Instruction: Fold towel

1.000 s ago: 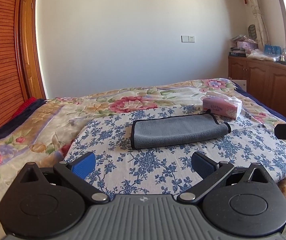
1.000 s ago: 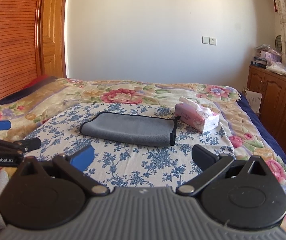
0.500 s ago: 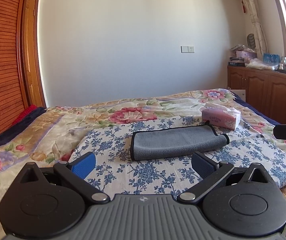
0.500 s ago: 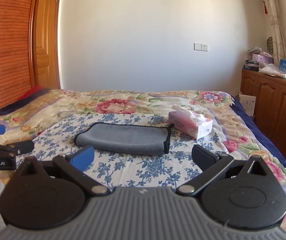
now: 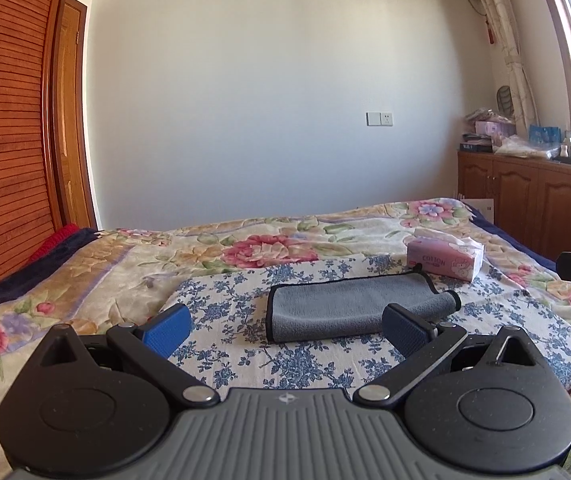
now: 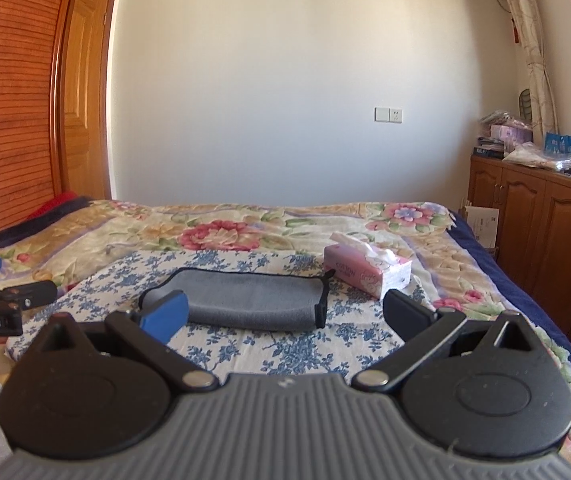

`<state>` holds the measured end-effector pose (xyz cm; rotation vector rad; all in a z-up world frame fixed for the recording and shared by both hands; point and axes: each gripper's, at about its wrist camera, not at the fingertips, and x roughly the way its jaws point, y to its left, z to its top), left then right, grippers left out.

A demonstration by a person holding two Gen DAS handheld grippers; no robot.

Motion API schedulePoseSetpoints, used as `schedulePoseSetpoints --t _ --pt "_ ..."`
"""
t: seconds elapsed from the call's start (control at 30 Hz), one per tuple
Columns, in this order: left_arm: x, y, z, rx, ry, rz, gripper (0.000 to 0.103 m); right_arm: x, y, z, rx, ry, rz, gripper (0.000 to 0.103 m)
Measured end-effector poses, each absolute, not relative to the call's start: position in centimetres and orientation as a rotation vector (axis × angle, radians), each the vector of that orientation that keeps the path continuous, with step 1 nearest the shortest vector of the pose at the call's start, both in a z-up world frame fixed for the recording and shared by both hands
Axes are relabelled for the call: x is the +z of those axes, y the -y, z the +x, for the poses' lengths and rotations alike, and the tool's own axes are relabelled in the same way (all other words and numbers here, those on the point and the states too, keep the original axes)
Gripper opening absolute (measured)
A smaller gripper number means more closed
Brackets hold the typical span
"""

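Observation:
A grey towel (image 5: 349, 306) with black trim lies folded into a long strip on a blue-flowered cloth (image 5: 237, 316) on the bed; it also shows in the right wrist view (image 6: 253, 300). My left gripper (image 5: 285, 330) is open and empty, held back from the towel's near edge. My right gripper (image 6: 285, 314) is open and empty, also short of the towel. The left gripper's fingers (image 6: 5, 294) show at the left edge of the right wrist view.
A pink tissue box (image 5: 445, 258) stands just behind the towel's right end, also in the right wrist view (image 6: 367, 274). The bed has a floral quilt (image 5: 125, 260). Wooden cabinets (image 6: 537, 216) line the right wall. A wooden wardrobe (image 5: 5, 160) is at left.
Both grippers have tilted up and drawn back, so the towel sits lower in both views and more wall shows. The towel has not moved.

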<state>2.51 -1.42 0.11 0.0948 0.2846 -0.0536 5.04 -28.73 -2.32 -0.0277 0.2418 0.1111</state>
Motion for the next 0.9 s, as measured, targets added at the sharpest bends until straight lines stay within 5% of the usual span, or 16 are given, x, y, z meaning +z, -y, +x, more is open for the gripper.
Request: schedulePoseSetpoints --t 0.9 --pt "-0.15 1.16 2.43 -0.055 -0.289 0.105 0.103 -2.34 28.80 5.11 0.096 -0.230 -0.029 0.103"
